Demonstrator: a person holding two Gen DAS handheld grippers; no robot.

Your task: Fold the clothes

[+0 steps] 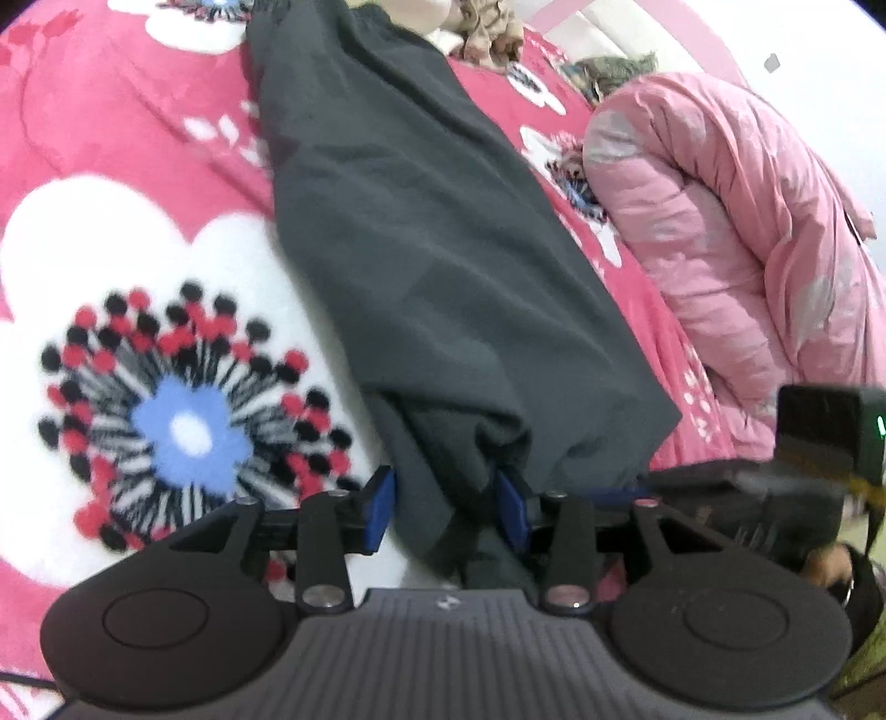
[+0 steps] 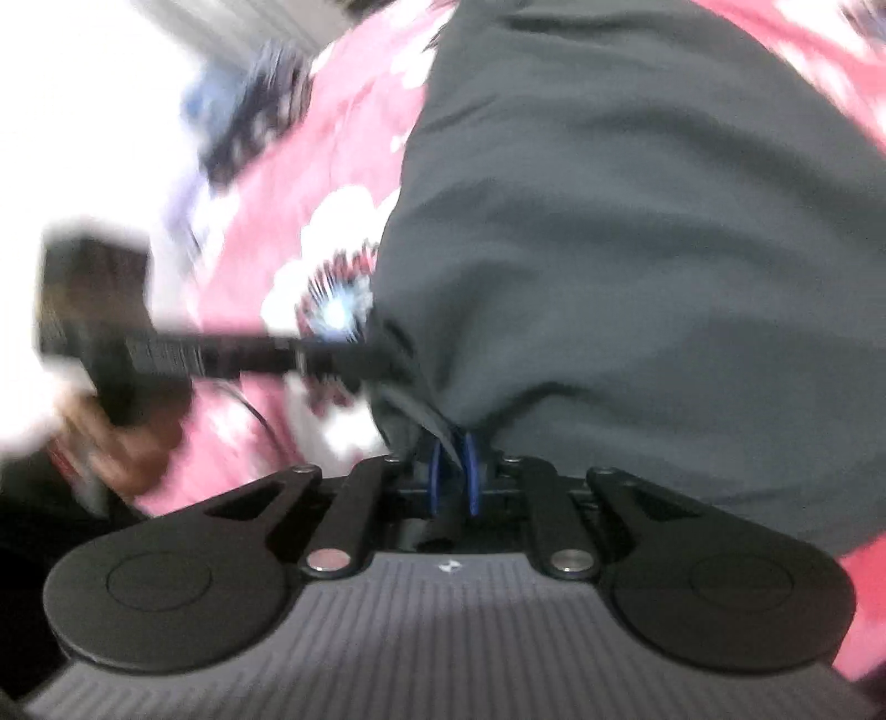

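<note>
A dark grey garment [image 1: 432, 232] lies stretched out along a pink flowered blanket [image 1: 111, 138]. Its near end hangs between the blue pads of my left gripper [image 1: 446, 512], whose jaws stand apart with the cloth bunched between them. In the right wrist view the same grey garment [image 2: 637, 221] fills the frame, and my right gripper [image 2: 453, 471] is shut on a fold of its edge. The right gripper also shows at the right edge of the left wrist view [image 1: 819, 437]. The left gripper shows blurred at the left of the right wrist view [image 2: 221, 354].
A rolled pink quilt [image 1: 731, 232] lies to the right of the garment. Other crumpled clothes [image 1: 493, 33] lie at the far end of the bed. A large white flower with a blue centre [image 1: 183, 426] is printed to the left. The right wrist view is motion-blurred.
</note>
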